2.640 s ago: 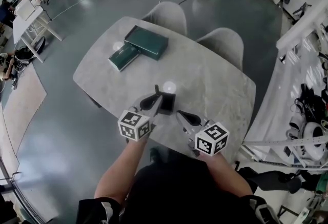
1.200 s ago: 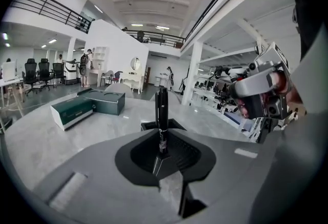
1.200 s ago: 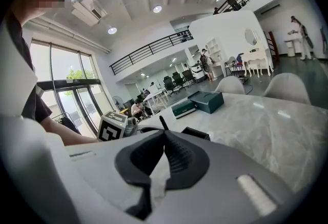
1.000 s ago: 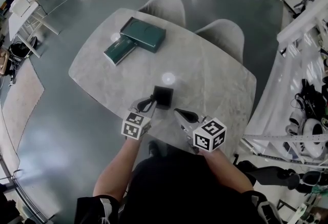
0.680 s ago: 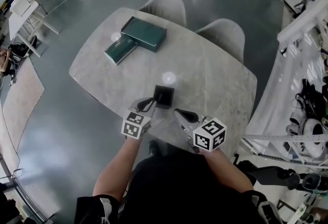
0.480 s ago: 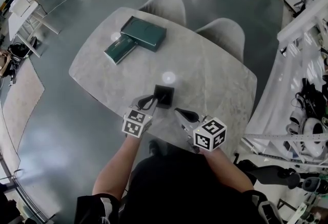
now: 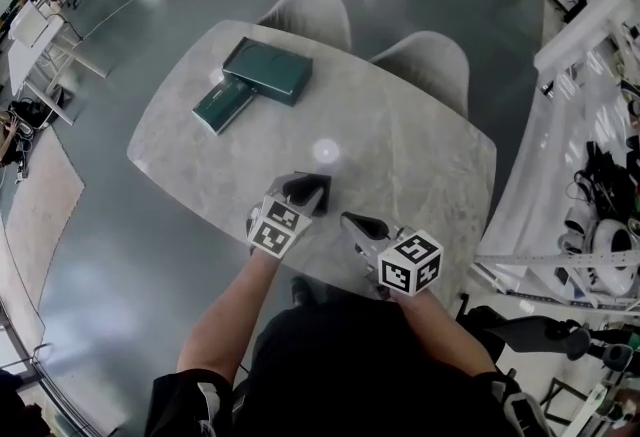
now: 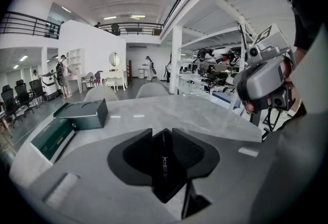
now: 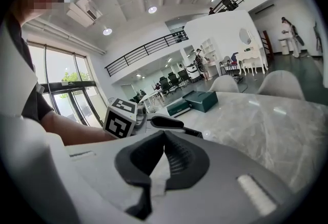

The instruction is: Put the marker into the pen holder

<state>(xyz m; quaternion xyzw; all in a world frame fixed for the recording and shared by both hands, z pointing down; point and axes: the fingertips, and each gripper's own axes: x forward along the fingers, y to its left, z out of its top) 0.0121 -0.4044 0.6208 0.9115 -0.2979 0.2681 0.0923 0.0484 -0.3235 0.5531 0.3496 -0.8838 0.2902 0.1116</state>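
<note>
The left gripper's [image 7: 305, 191] jaws are opening directly above the black square pen holder [image 8: 175, 182], letting go of the slim dark marker [image 8: 164, 161] now standing inside it. Just right of the holder, the right gripper [image 7: 349, 219] idles, jaws together and empty.

pen holder [image 7: 323, 187] mostly covered, contents too dark

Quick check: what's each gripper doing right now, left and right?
Left gripper: jaws opening, nothing gripped; the pen holder shows through the gap.
Right gripper: shut, empty.
</note>
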